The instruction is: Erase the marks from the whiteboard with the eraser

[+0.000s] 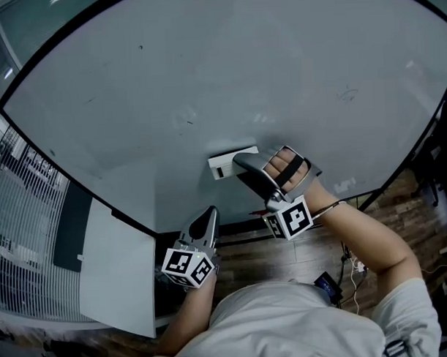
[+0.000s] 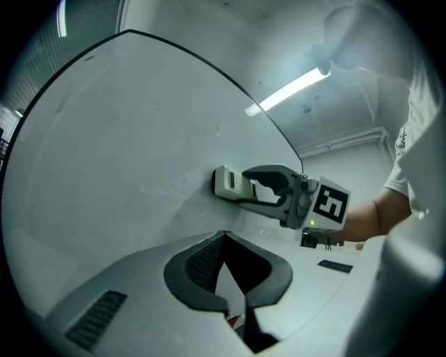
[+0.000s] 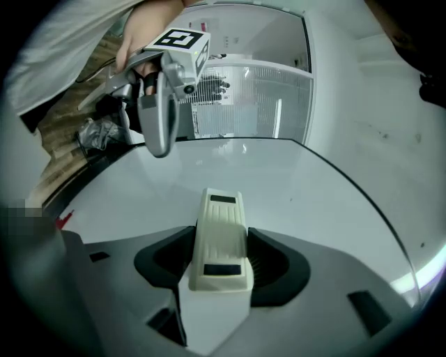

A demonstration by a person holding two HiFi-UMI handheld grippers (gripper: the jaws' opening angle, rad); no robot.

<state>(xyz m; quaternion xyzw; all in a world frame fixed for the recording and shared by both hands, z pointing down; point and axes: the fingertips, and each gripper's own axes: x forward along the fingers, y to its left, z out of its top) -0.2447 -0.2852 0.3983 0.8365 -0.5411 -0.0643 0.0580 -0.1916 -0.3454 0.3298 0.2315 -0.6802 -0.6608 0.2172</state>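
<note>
My right gripper [image 3: 221, 261] is clamping the cream whiteboard eraser [image 3: 221, 223] by its sides and holding it against the whiteboard [image 1: 205, 72] near the lower edge. My left gripper [image 2: 228, 293] is hanging at the eraser's 7 o'clock, jaws together and empty. Likely risk: uneven pressure tilting the eraser in my grip, so it is skipping the faint marks [image 1: 188, 122] at 11 o'clock.
</note>
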